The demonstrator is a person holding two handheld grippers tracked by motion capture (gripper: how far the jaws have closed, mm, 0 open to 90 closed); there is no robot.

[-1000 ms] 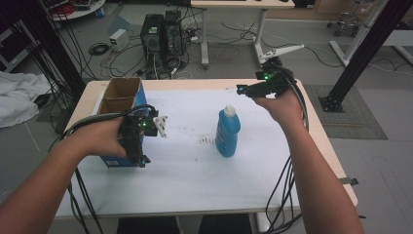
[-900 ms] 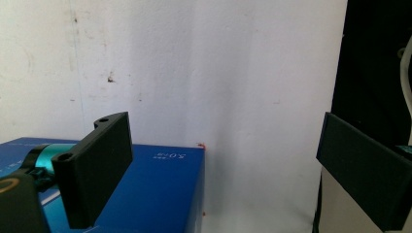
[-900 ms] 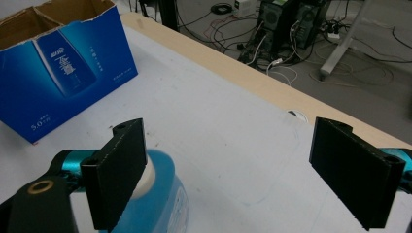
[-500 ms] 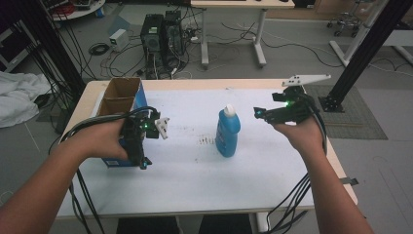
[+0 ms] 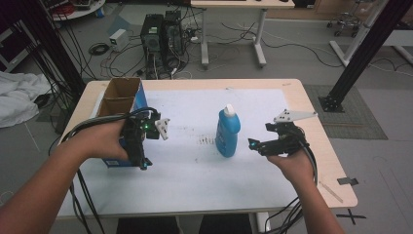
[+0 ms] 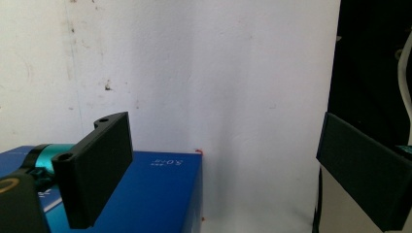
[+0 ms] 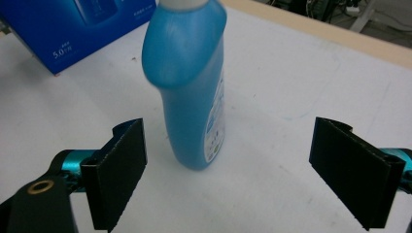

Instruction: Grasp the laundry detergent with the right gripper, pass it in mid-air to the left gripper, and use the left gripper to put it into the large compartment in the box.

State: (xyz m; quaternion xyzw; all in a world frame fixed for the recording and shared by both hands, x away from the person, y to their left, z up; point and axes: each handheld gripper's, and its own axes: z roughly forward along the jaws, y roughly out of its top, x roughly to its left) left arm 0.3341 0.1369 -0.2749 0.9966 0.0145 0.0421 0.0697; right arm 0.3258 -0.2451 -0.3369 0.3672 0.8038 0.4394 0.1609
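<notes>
Right gripper [image 5: 258, 145] lines up on the blue bottle [image 5: 228, 132]!
Bottle upright mid-worktop [image 5: 195, 97], just ahead of wide-open fingers, untouched. Left gripper [image 5: 139, 151], fingers spread too, hovers over the blue box [image 6: 160, 194].

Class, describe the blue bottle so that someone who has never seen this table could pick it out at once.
On the white sheet covering the table, look near the middle, just ahead of the right gripper. There stands the blue bottle, upright, with a white cap; unlike the blue box at the left, it is slim and curved.
</notes>
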